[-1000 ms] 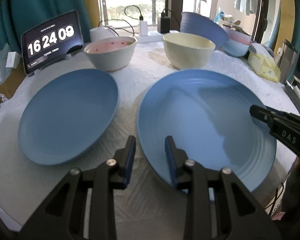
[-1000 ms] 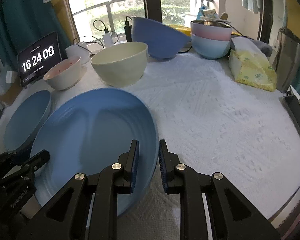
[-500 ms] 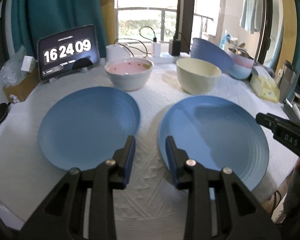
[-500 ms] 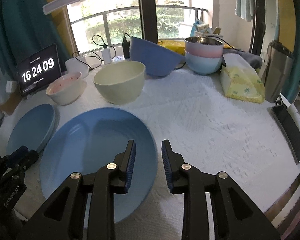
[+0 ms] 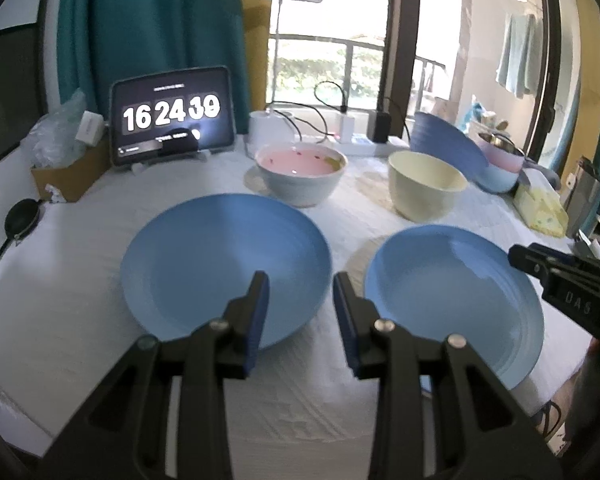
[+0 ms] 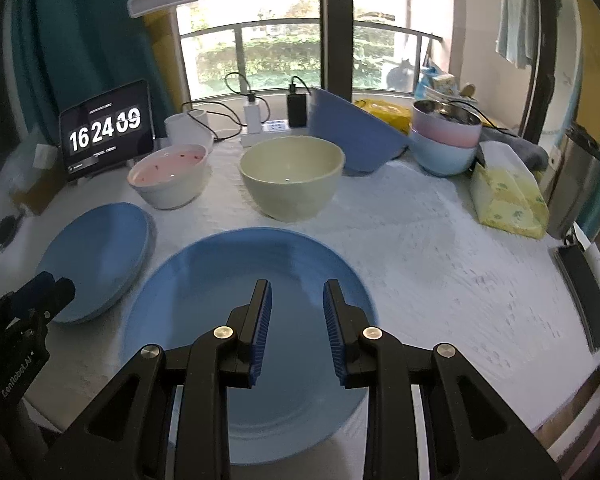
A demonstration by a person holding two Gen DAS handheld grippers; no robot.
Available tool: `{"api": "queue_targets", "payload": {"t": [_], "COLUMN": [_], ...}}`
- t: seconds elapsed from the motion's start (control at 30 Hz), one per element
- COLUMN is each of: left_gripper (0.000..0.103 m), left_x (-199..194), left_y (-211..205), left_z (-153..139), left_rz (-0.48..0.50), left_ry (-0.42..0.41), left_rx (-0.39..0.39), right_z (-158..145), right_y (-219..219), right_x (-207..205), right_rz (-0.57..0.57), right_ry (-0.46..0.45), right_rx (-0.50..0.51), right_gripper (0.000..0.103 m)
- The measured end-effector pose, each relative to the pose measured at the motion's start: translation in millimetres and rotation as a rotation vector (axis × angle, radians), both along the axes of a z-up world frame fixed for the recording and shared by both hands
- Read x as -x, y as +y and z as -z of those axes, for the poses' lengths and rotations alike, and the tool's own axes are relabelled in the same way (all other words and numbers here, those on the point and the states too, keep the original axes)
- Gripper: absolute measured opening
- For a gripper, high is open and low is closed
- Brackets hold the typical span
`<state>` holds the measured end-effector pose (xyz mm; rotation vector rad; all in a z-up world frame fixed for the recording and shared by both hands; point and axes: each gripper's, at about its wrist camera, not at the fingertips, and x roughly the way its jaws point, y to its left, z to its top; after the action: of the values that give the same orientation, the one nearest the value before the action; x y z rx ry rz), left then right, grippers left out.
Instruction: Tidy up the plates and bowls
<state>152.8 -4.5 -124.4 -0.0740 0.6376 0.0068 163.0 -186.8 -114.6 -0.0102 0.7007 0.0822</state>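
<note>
Looking at this spread, both grippers hang over the white textured tablecloth [image 6: 440,264] with nothing in them. The left gripper [image 5: 300,308] has its blue-padded jaws part way apart, empty, above the gap between the two plates. The right gripper [image 6: 296,312] is the same, a modest gap and nothing between the pads, over the near plate.

Where stuff is: two round, flat, matte blue plates lie side by side at the front, the left blue plate [image 5: 224,260] and the right blue plate [image 5: 452,300], close but apart. Behind them sit a white bowl with a pink speckled inside [image 5: 300,178] and a cream bowl [image 5: 426,188], apart from each other. Further back a big blue bowl [image 6: 356,136] leans tilted, next to a pink-on-pale-blue stack of bowls [image 6: 446,140].

My guess on handling: the plates look stiff and smooth, maybe ceramic or melamine, so slippery and possibly breakable. They lie flat on cloth, so the only real grab point is the rim, one pad over and one under the lip. Bowls should be easier, pinch the wall at the rim. The cloth could bunch up if a plate gets dragged.
</note>
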Motion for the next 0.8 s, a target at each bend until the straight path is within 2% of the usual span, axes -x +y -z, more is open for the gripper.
{"api": "queue_targets", "payload": {"t": [0.8], "left_gripper": [0.036], "left_x": [3], "left_y": [65], "left_z": [-2], "left_rz": [-0.142], "left_ry": [-0.055], "left_rx": [0.02], "right_z": [-5], "right_y": [58], "right_x": [-16], "right_rz": [-0.093], "right_ry": [0.002], "right_rx": [0.053], "right_gripper": [0.029]}}
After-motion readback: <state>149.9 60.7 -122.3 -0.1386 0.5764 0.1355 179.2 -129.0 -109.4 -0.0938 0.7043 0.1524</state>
